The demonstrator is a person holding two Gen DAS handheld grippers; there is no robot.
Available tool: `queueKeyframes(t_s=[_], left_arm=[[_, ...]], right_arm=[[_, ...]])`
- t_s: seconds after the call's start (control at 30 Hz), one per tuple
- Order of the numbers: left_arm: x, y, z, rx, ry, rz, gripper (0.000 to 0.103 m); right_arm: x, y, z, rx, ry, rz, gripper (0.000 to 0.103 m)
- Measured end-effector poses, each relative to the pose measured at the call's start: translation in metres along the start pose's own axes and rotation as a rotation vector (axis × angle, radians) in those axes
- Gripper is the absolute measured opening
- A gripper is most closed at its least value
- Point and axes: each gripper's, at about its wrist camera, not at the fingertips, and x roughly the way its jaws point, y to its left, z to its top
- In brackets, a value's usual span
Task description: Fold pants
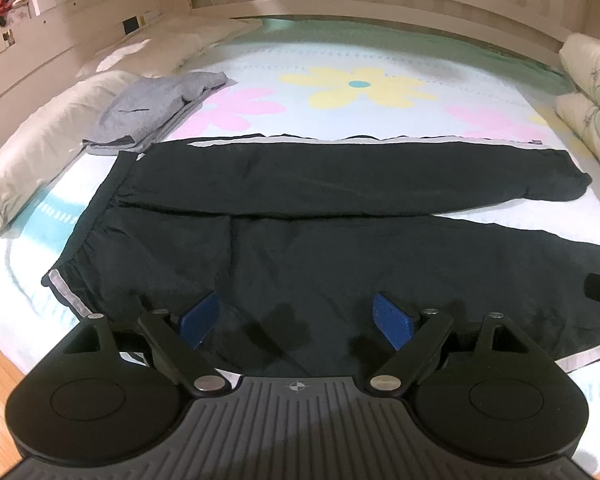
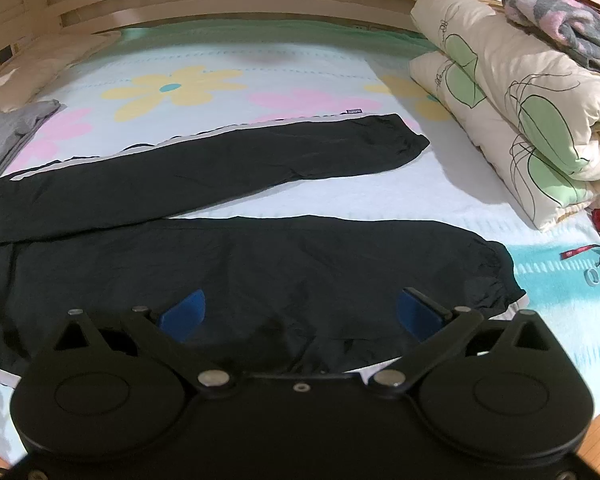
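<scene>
Pants flat and unfolded, both grippers poised at the near leg

Bedsheet, pale with big yellow and pink flowers (image 1: 356,84), carries everything. On it the black, thin-fabric pants with a pale side stripe (image 1: 340,184) lie spread flat, waistband to the left, both legs running rightward, so the long axis crosses in front of both cameras. Beyond the waistband sits a crumpled grey garment (image 1: 156,108); past the cuffs, a rolled cream quilt with green leaf print (image 2: 512,92).

The left gripper (image 1: 296,318) hovers over the near leg's hip end, jaws spread wide, holding nothing. The right gripper (image 2: 300,314) sits over the same leg nearer its cuff, equally wide and empty.

Judgement: no fold made yet; the near edge lies directly beneath the fingers, each gripper closest to its own end
</scene>
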Motion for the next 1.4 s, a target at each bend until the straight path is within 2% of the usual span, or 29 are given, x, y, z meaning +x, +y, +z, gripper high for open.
queueKeyframes(t_s=[0.77,1.4], left_arm=[[0.010,0.003,-0.002,0.005,0.066,0.010,0.084],[0.012,0.000,-0.005,0.020,0.083,0.027,0.084]], right_arm=[[0.003,0.004,-0.001,-0.012,0.017,-0.024,0.102],[0.005,0.003,-0.001,-0.013,0.025,-0.028,0.102]])
